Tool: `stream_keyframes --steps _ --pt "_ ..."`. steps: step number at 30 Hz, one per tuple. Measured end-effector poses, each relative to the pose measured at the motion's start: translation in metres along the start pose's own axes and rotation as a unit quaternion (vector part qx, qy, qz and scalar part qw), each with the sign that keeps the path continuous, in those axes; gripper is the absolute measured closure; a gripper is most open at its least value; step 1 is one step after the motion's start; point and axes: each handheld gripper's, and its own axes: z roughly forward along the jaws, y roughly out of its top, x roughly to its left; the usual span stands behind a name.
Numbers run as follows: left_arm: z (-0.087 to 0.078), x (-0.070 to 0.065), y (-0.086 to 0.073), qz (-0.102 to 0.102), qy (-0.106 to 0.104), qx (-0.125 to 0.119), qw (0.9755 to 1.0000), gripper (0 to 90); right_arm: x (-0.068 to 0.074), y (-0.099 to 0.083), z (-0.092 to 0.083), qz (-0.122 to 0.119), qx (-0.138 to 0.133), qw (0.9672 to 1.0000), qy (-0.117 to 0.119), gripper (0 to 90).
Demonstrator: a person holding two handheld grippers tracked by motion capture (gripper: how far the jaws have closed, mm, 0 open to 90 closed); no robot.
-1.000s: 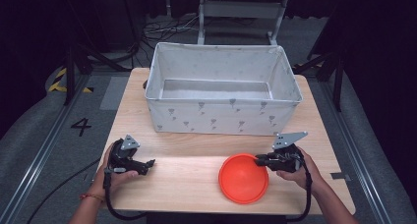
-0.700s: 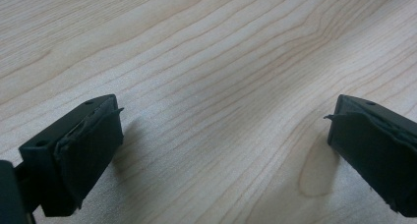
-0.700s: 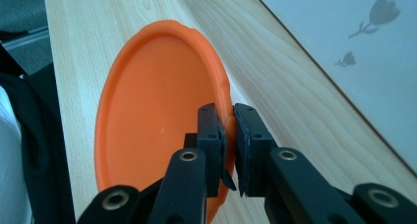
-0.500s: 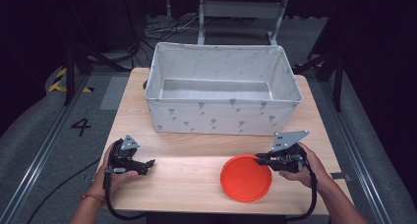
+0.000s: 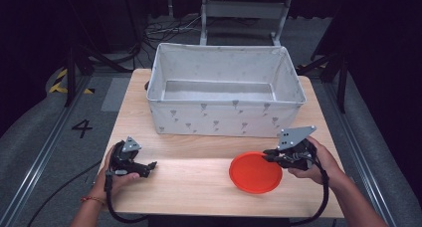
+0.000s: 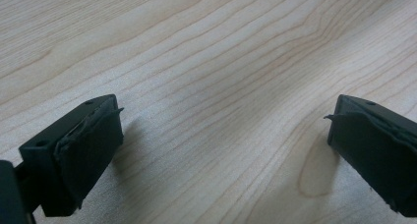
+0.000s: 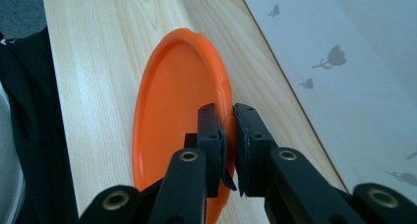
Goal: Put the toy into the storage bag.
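Right gripper view: round orange plastic plate point(image 7: 172, 121) pinched at its rim by right hand-held gripper point(image 7: 229, 130), tilted up off pale wooden bench point(image 7: 98, 47). Best kept clamped firm and lifted level, clearing near wall of white fabric bin point(image 5: 226, 118) just beyond. Left hand-held gripper point(image 6: 221, 135) spread wide, holding nothing, low over bench. Dark room, grey floor point(image 5: 35, 137) around.

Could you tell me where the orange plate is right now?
High view: the orange plate is front right on the table, before the fabric bin, rim pinched by the right gripper.
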Motion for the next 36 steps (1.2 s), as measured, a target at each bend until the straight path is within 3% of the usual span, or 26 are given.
stream_keyframes --steps 10,24,36 --pt "-0.001 0.0 -0.001 0.0 0.001 0.001 1.0 0.5 -0.007 0.01 -0.024 -0.003 0.009 0.9996 -0.025 82.5" --pt "-0.001 0.0 0.0 0.0 0.001 0.0 1.0 0.5 -0.023 0.026 -0.054 0.005 0.029 0.9989 -0.037 82.5" --pt "-0.001 0.0 -0.001 0.0 0.001 0.0 1.0 0.5 -0.032 0.052 -0.089 -0.014 0.033 0.9982 -0.047 82.5"
